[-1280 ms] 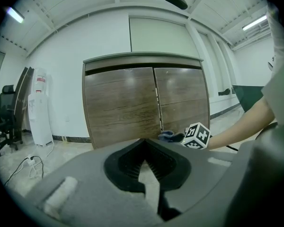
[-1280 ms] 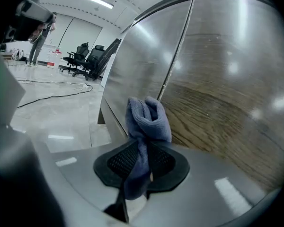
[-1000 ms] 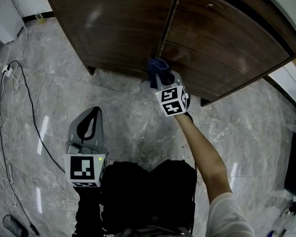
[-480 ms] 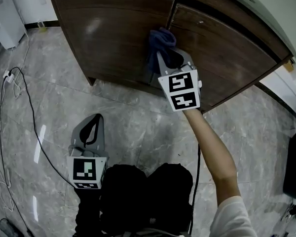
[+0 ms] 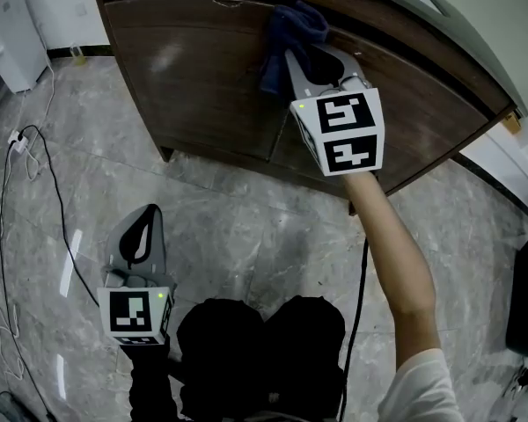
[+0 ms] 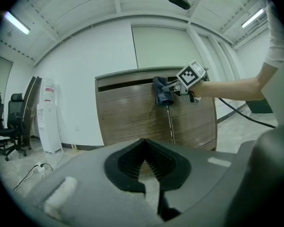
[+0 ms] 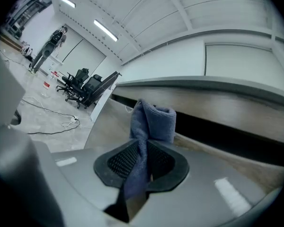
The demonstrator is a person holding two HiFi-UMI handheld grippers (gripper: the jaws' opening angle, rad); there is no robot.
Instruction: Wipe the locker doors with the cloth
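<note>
The brown wooden locker (image 5: pixel 194 77) fills the top of the head view, its two doors meeting at a vertical seam. My right gripper (image 5: pixel 304 55) is shut on a blue cloth (image 5: pixel 292 33) and holds it against the top edge of the doors, near the seam. In the right gripper view the cloth (image 7: pixel 151 122) stands bunched up between the jaws, in front of the dark gap under the locker's top (image 7: pixel 227 112). The left gripper view shows the same cloth (image 6: pixel 162 91) on the locker (image 6: pixel 128 112). My left gripper (image 5: pixel 148 214) hangs low over the floor, shut and empty.
A white water dispenser (image 6: pixel 48 117) stands left of the locker, office chairs (image 6: pixel 9 122) further left. Cables and a power strip (image 5: pixel 18 130) lie on the grey marble floor at the left. A black cable (image 5: pixel 361 288) hangs under my right arm.
My right gripper has swept the cloth up along the door seam, from near the locker's bottom edge to its top. The left gripper has risen slightly and drifted left.
</note>
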